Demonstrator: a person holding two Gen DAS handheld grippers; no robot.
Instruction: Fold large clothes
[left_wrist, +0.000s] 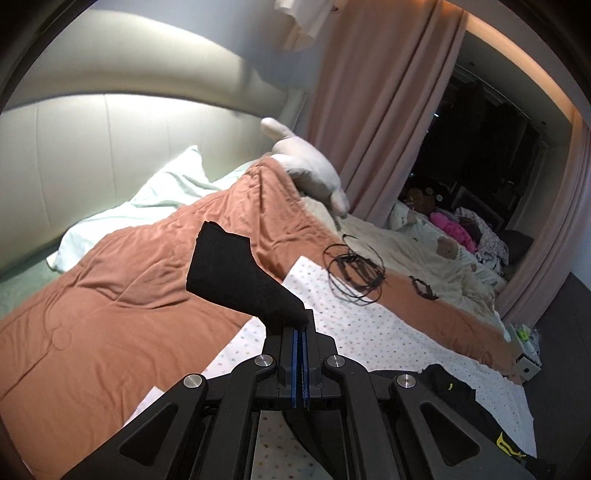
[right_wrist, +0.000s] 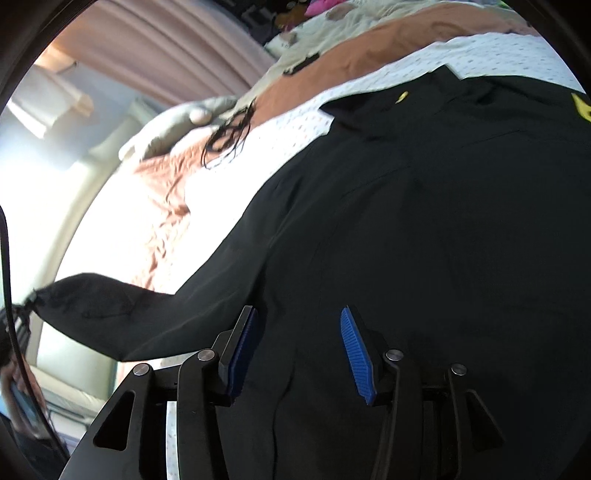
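Step in hand: the left gripper (left_wrist: 300, 325) lifts a sleeve end (left_wrist: 236, 273) of the black garment (right_wrist: 424, 229) off the bed, most likely to carry it across the body for a fold.
Left jaws: pressed together on the black sleeve cloth, which sticks up and to the left from the tips.
Right jaws: the right gripper (right_wrist: 295, 354) stands part open just over the black cloth; its blue pads (right_wrist: 356, 360) do not press on it, so nothing is held.
Garment's place: it lies spread on a white dotted sheet (left_wrist: 369, 332) over an orange quilt (left_wrist: 129, 295) on the bed; in the right wrist view it fills the near and right part of the scene.
Long axis: in the right wrist view the body appears to run from near toward far right, where yellow marks (right_wrist: 580, 107) show; the sleeve branches off to the left, raised.
Doing it well: keep the pinch close to the cuff, carry the sleeve level across the body, and lay it flat before letting go; the right gripper can pin the body so it does not drag.
Hazard: a black cord coil (left_wrist: 354, 273) lies on the far sheet edge, beside a white plush toy (left_wrist: 310, 166); keep the sleeve clear of it.
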